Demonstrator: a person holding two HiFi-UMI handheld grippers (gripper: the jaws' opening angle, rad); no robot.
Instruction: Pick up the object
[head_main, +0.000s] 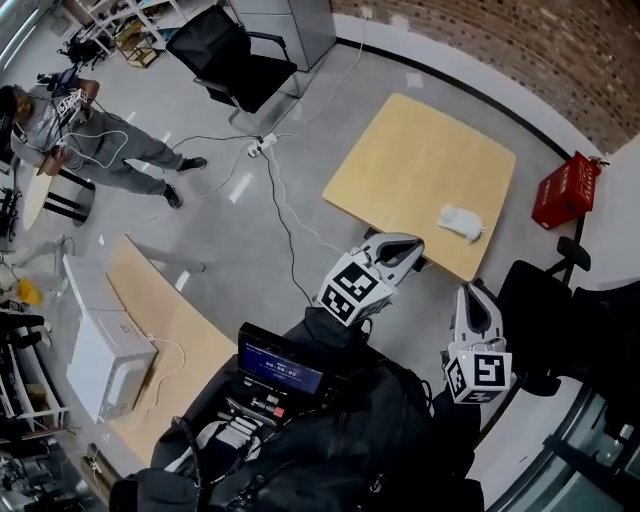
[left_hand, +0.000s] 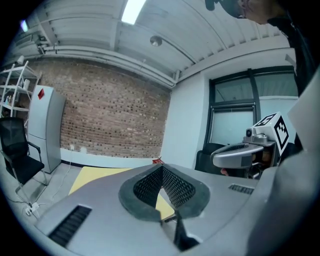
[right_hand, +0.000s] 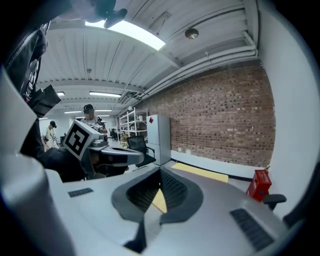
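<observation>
A small white object (head_main: 460, 222) lies near the right front edge of a light wooden table (head_main: 420, 160). My left gripper (head_main: 405, 246) is held in the air short of the table's near edge, with its jaws pressed together and nothing between them. My right gripper (head_main: 473, 293) hangs lower right, also short of the table, jaws meeting and empty. In the left gripper view the left gripper (left_hand: 161, 170) points level over the table (left_hand: 100, 177); the object is hidden there. In the right gripper view the right gripper (right_hand: 160, 173) also has meeting pads, and the table (right_hand: 200, 171) lies ahead.
A red box (head_main: 565, 190) stands on the floor right of the table. A black chair (head_main: 545, 300) is by my right gripper and another chair (head_main: 240, 55) stands at the back. Cables (head_main: 280, 190) cross the floor. A person (head_main: 90, 140) sits far left, and a second table (head_main: 170, 330) holds a white box (head_main: 105, 350).
</observation>
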